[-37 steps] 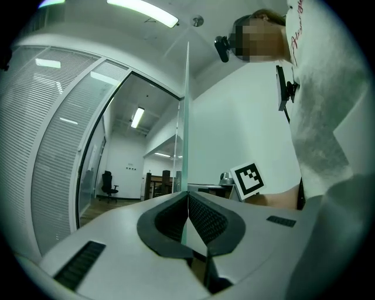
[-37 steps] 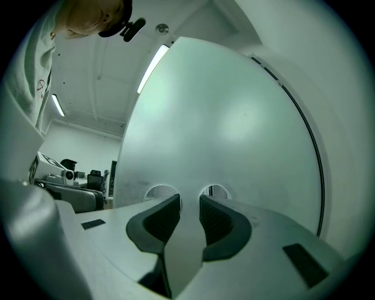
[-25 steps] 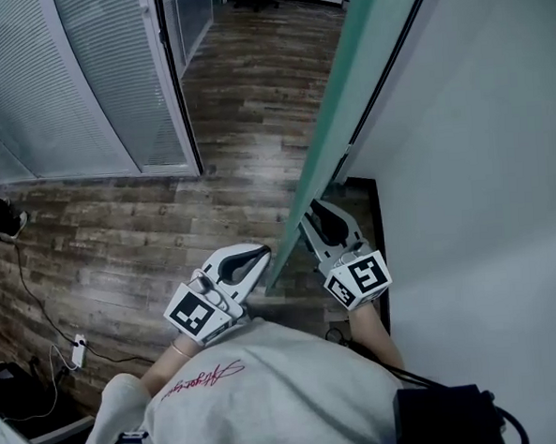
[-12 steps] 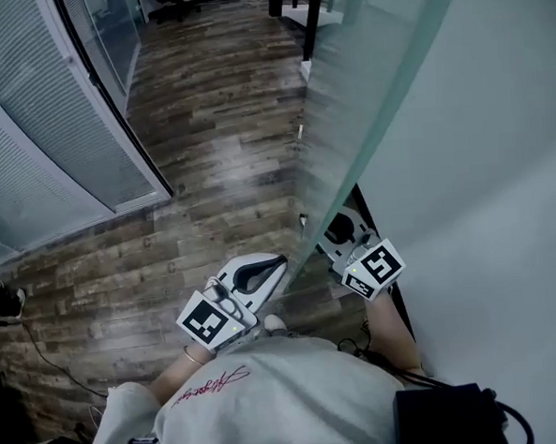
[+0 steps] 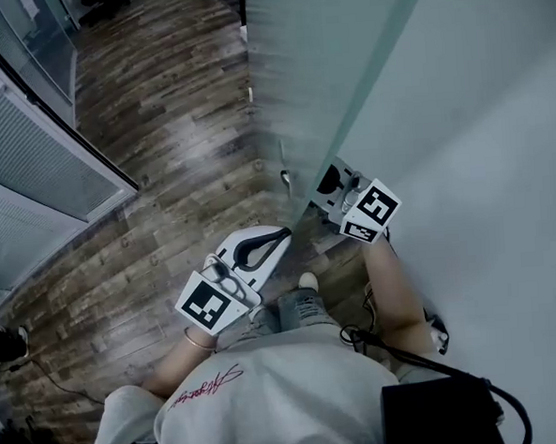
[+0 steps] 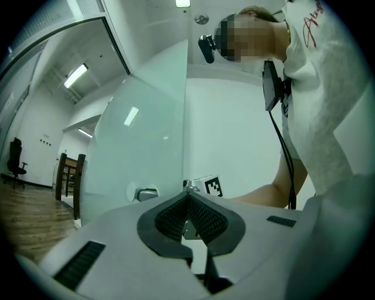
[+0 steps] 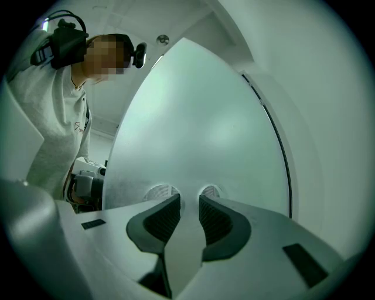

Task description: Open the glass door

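The right gripper [image 7: 188,202] is released, its jaws standing apart with only frosted pane showing in the gap. Its tips sit close against the right face of the glass door [image 7: 199,117], beside two round fittings [image 7: 161,191]. The left gripper [image 6: 186,198] is clenched shut on itself, its tip just at the door's near edge. The pane runs off to the far left, with a metal handle stub [image 6: 146,193] on that left face.
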